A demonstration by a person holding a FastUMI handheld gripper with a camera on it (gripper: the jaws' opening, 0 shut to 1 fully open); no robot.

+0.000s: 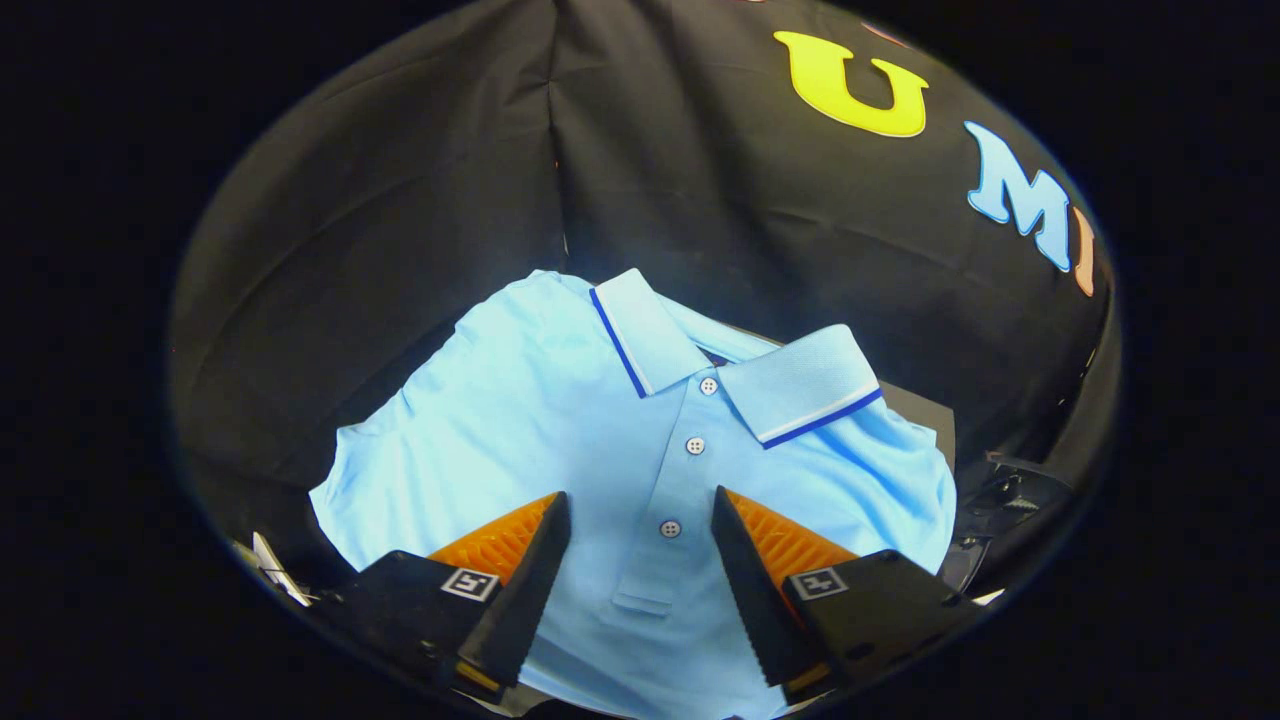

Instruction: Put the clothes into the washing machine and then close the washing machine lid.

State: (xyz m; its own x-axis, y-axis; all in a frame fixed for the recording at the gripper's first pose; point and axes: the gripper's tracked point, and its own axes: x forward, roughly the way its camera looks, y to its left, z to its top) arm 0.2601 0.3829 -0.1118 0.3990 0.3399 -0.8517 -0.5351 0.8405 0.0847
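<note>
A light blue polo shirt (pixel 560 430) lies spread out flat below me, collar pointing away, with a dark blue and white stripe along the collar edge and three buttons down its placket. My gripper (pixel 640 510) is open and hovers over the shirt's chest. The lowest button and the placket's end show in the gap between the two fingers. Nothing is held, and I cannot tell whether the fingertips touch the fabric.
The shirt rests on a dark surface (pixel 925 410) whose corner shows past the right shoulder. Black cloth walls stand close behind and to the left. Some dark gear (pixel 1010 495) sits at the right, beside the shirt's sleeve.
</note>
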